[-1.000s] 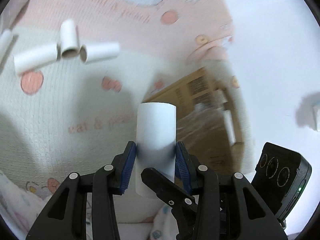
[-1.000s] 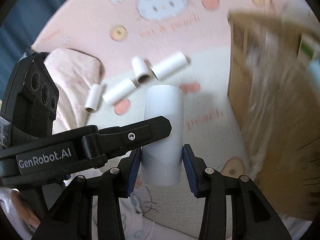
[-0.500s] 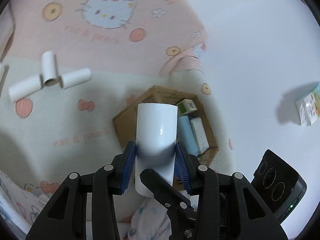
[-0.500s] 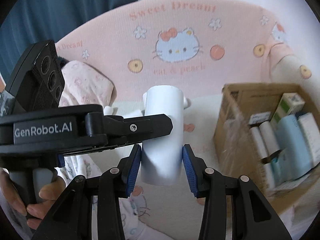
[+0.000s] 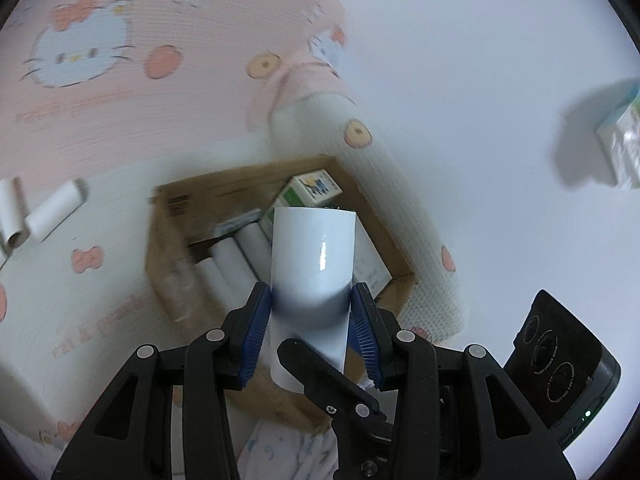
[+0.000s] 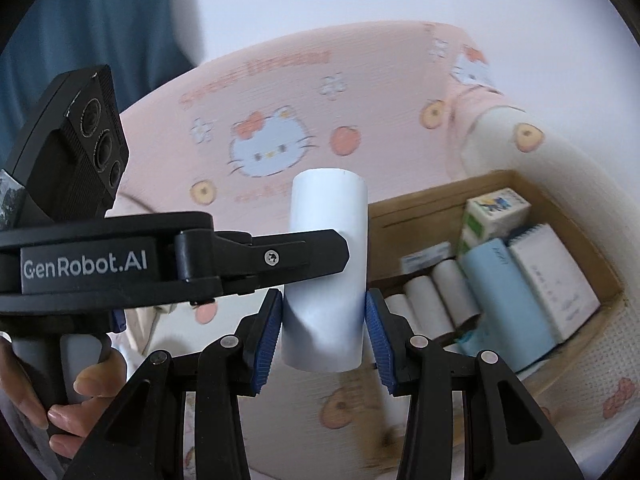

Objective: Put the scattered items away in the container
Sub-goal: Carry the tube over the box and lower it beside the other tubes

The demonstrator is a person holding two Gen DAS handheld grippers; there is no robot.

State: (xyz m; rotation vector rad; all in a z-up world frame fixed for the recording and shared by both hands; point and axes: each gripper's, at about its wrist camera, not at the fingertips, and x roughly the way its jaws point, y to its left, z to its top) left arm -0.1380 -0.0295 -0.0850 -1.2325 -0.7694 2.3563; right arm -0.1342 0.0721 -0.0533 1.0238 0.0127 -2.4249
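One white tube [image 5: 316, 248] [image 6: 328, 208] is clamped by both grippers at once. My left gripper [image 5: 310, 304] presses its blue pads on the tube's sides, and the right gripper's finger [image 5: 320, 372] crosses the tube's near end. In the right wrist view my right gripper [image 6: 324, 312] is shut on the same tube, with the left gripper's finger [image 6: 280, 258] lying across it. The cardboard box [image 5: 160, 240] [image 6: 440, 196] lies below and beyond the tube. It holds several white tubes [image 6: 428, 304], a blue notebook [image 6: 504, 292] and cartons. Two loose tubes [image 5: 52, 212] lie on the mat at left.
A pink and cream cat-print mat with a raised padded rim [image 5: 400, 208] surrounds the box. A small packet [image 5: 618, 144] lies on the white floor outside the rim. A person's hand [image 6: 80, 400] grips the left handle, with blue fabric [image 6: 80, 20] behind.
Both grippers have risen with the tube and swung toward the box. The box's open top now shows under the tube. The loose tubes have slid to the left edge.
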